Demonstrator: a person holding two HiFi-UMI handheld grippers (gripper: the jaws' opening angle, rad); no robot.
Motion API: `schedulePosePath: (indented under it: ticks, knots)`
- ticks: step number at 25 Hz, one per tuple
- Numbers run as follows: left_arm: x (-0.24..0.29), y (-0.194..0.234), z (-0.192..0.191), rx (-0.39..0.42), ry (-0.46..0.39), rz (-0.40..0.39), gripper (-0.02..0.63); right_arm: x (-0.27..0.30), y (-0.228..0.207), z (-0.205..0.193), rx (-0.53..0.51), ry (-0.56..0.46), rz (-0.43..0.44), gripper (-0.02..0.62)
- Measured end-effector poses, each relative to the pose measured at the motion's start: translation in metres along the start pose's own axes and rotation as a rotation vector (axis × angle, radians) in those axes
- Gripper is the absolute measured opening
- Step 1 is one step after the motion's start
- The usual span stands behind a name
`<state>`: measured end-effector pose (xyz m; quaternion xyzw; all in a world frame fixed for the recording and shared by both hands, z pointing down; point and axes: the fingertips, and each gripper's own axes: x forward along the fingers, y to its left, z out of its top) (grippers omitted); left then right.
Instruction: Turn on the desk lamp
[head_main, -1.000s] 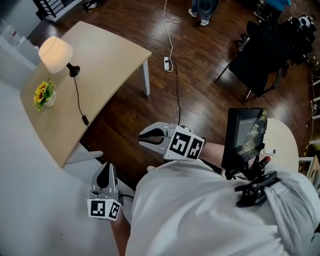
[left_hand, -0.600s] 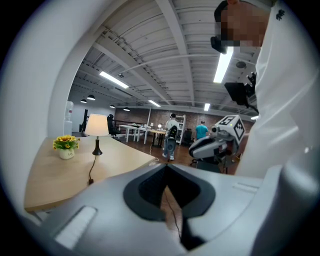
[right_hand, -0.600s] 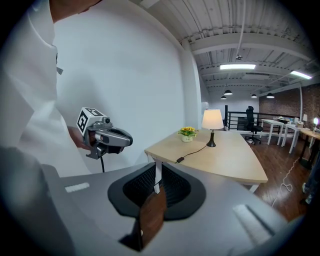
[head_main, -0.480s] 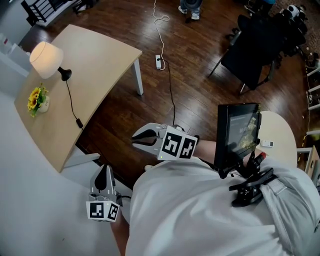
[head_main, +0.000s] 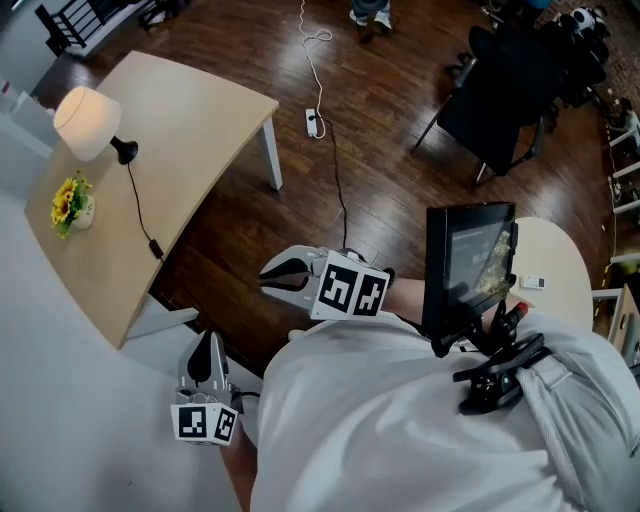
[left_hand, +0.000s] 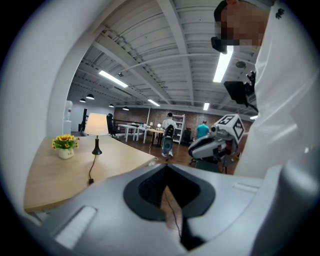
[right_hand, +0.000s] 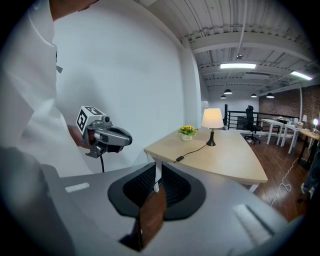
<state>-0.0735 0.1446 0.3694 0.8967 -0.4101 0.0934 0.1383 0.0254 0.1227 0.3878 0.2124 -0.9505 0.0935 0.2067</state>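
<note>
The desk lamp (head_main: 80, 122), with a pale shade on a thin black stem, stands at the far left corner of the light wooden table (head_main: 190, 130). Its black cord runs along the tabletop to an inline switch (head_main: 155, 247) near the table's near edge. My left gripper (head_main: 208, 348) is shut and empty, held low beside the white wall, well short of the table. My right gripper (head_main: 268, 276) is shut and empty too, over the dark floor near the table's edge. The lamp (right_hand: 212, 119) and switch (right_hand: 178, 159) lie ahead in the right gripper view, and the lamp (left_hand: 96, 125) shows at the left in the left gripper view.
A small pot of yellow flowers (head_main: 68, 200) sits next to the lamp. A power strip (head_main: 313, 122) with a white cable lies on the wooden floor. A black chair (head_main: 510, 90) stands at the back right. A tablet on a mount (head_main: 468, 268) is at my right side.
The table and lamp have slid slightly left and up in the head view as the head turned. Both grippers stay shut and hold about the same places.
</note>
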Motion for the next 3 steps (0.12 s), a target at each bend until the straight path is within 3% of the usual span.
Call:
schedulePosePath:
  ticks: [3]
  knots:
    - [0.0001,0.0019,0.0005,0.002,0.002,0.002,0.018,0.0013,-0.0012,0.0002,0.000,0.003,-0.001,0.028]
